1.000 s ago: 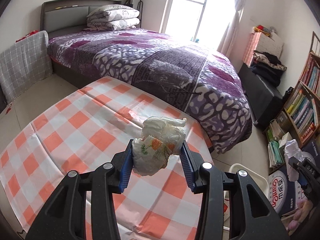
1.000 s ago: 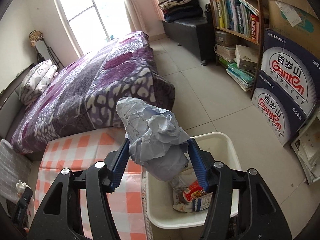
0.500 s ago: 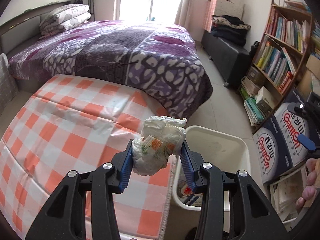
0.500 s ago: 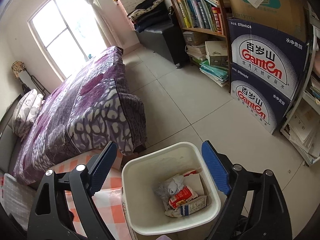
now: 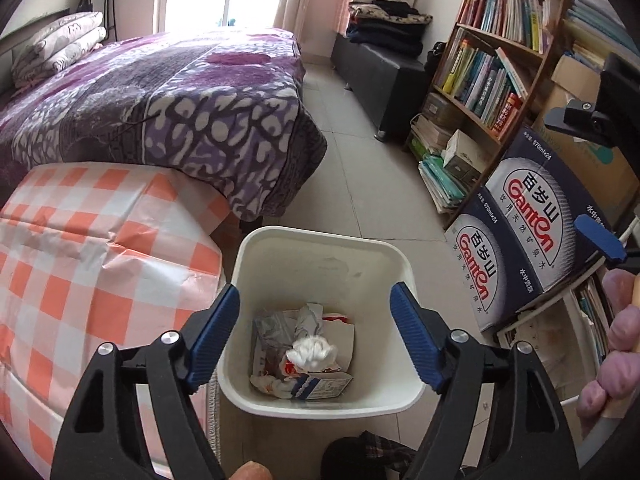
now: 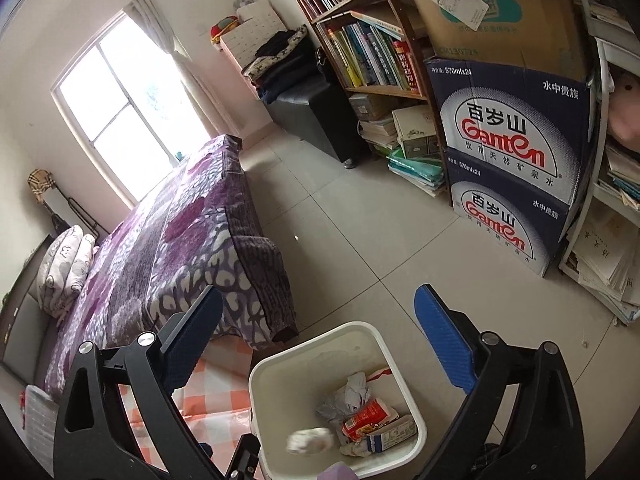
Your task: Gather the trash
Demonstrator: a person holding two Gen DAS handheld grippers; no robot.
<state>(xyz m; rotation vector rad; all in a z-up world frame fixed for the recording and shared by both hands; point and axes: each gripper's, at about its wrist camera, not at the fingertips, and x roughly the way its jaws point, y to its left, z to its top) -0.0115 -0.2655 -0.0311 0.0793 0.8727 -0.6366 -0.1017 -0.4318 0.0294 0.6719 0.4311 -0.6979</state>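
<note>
The left gripper (image 5: 314,336) was held directly above the white trash bin (image 5: 404,264), with its blue pads spread wide and nothing between them. The right gripper (image 6: 316,340) was also wide open and empty, held over the floor beyond the bin, and its blue pad (image 5: 598,238) showed at the right edge of the left wrist view. The trash lay at the bottom of the bin: a white crumpled wad (image 5: 312,354), soft and round like a tissue or a thin bag, sat on top of the heap; in the right wrist view the same wad (image 6: 310,440) was blurred, so it was possibly not yet at rest. Under and around it were a grey crumpled paper (image 6: 356,390), a red snack wrapper (image 6: 368,416) and a small flattened carton (image 6: 390,438) with print on its side. The bin stood on the tiled floor (image 6: 360,232), just beside the table with the orange-and-white checked cloth (image 5: 88,264) and near the corner of the bed with the purple quilt (image 5: 180,108). Two dark blue Ganten water boxes (image 6: 516,160) were stacked against the bookshelf (image 5: 492,60), well apart from the bin.
</note>
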